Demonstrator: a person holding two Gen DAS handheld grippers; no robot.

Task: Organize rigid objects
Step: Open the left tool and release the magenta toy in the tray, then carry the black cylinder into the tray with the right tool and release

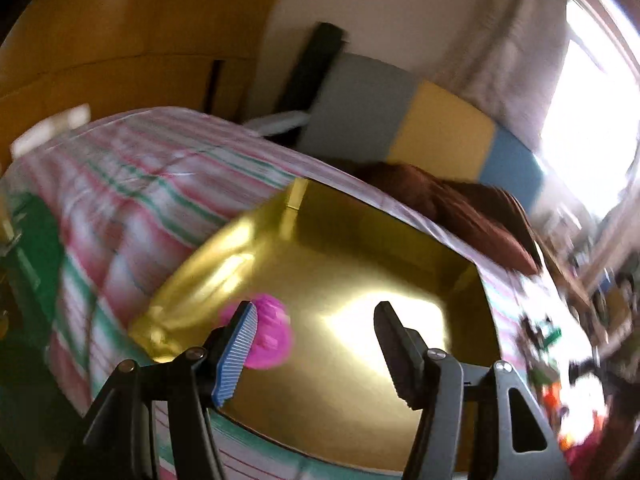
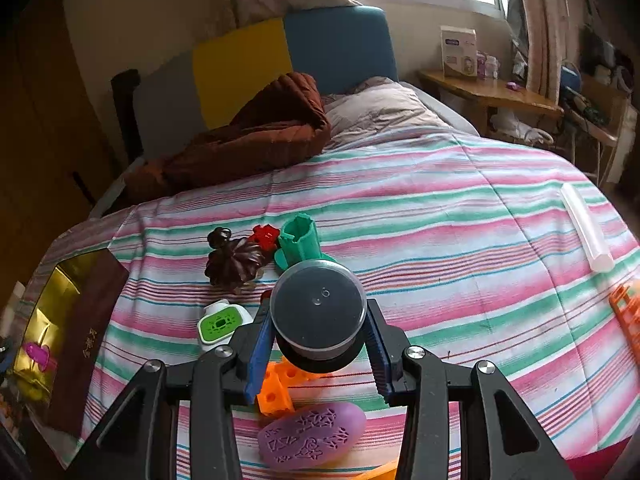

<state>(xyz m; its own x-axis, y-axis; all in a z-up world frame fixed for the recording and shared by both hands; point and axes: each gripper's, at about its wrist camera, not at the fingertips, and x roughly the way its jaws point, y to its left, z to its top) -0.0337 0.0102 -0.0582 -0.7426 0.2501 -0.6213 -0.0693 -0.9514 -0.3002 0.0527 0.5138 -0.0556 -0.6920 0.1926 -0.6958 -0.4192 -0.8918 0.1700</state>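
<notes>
Left tongs [image 1: 316, 354]: jaws apart, nothing between them; they hang over the open gold-lined box.
Gold-lined box [image 1: 360, 240]: lies open on the striped bedspread, directly ahead of and below the left tongs; shiny floor mostly bare; seen far to the left of the right tongs, with a dark maroon outer wall.
Pink toy [image 1: 266, 332]: rests on the box floor, just beyond the left finger [image 1: 236, 354] of the left tongs; whether they touch cannot be told through the blur.
Right tongs [image 2: 320, 346]: clamped on the round black container, one blue pad on each side.
Round black container [image 2: 318, 310]: held above the bedspread, clear lid facing the camera.
Orange block [image 2: 278, 390]: on the bedspread, under and just left of the right tongs.
Purple oval piece [image 2: 312, 436]: on the bedspread, below the right tongs, nearest the camera.
White and green item [image 2: 220, 324]: just left of the right tongs.
Green cylinder [image 2: 300, 240]: beyond the held container, with a red piece [image 2: 264, 236] and a dark brown ridged piece [image 2: 232, 262] to its left.
Striped bedspread [image 2: 460, 220]: carries all loose items.
Clear tube [image 2: 586, 228]: far right of the right tongs, well apart from the cluster.
</notes>
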